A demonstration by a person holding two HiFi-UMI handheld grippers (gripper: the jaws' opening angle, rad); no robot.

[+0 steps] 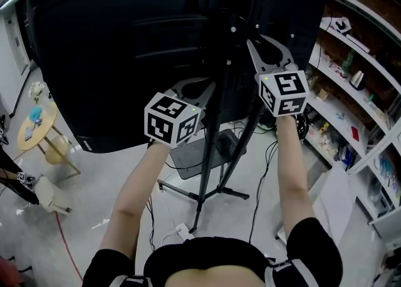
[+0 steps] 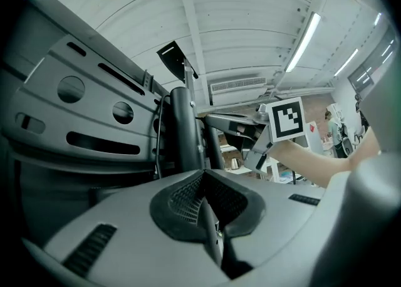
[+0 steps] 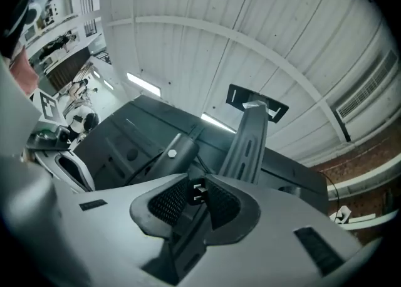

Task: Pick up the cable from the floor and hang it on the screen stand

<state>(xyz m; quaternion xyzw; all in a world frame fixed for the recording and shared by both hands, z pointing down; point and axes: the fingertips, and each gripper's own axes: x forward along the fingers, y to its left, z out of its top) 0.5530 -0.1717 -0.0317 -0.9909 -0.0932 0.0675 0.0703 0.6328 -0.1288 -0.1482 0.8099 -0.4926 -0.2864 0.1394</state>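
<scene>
Holding the cable (image 3: 182,242) by its plug (image 3: 197,193), the right hand-held gripper (image 3: 197,187) is clenched on the plug body. The two metal prongs (image 3: 199,186) stick out just ahead of its pads, and the flat black lead trails back between the jaws. The left hand-held gripper (image 2: 203,182) has its pads pressed together on what seems to be a thin run of the same cable (image 2: 213,232); the strand is dim there, so that is a guess. Just ahead of both grippers rise the dark pole of the stand (image 2: 183,130) and its slotted bracket (image 3: 249,141), behind the screen (image 1: 125,47).

The cable will probably handle as light and limp. It sags and swings between the two grips, and its smooth jacket is likely to slide through the pads. The plug is the one stiff part, so the body behind the prongs is the sound place to hold; the prongs themselves are best left alone. To stay put, the slack should drape over the bracket ahead of the right gripper, with length hanging on both sides.
</scene>
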